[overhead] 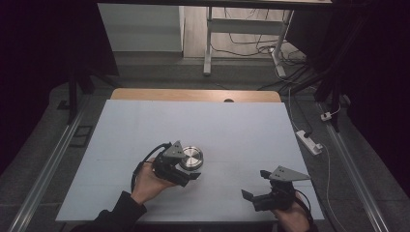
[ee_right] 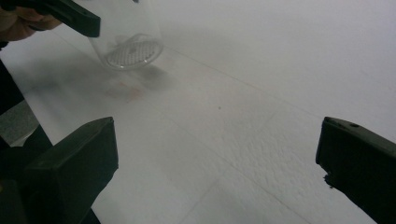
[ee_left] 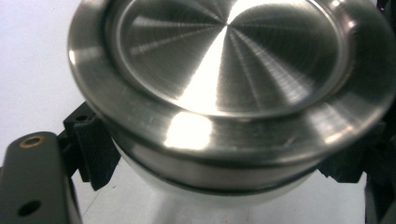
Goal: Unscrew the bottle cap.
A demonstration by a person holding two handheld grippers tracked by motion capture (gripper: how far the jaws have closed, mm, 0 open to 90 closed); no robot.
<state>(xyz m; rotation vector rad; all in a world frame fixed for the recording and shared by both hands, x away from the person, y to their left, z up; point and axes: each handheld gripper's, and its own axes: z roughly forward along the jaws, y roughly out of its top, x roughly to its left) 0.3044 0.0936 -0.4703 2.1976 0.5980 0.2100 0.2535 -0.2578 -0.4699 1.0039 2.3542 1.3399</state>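
Note:
A clear glass jar [ee_right: 130, 42] with a brushed steel lid [overhead: 191, 158] is held just above the white table [overhead: 217, 121], left of the middle. My left gripper [overhead: 190, 168] is shut on it: the lid [ee_left: 224, 60] looms right in front of the left gripper view, and the ribbed black pads [ee_left: 95, 149] press the glass just under its rim. My right gripper [overhead: 255, 184] stands open near the front right edge, apart from the jar. Between its two black jaws [ee_right: 215, 135] there is bare table. The jar's base hangs tilted, clear of the surface.
The white sheet [ee_right: 261, 93] covers the table up to a wooden strip [overhead: 193, 94] at the far edge. On the floor to the right lie a white power strip [overhead: 309, 141] and cables. A desk frame [overhead: 208, 43] stands beyond the table.

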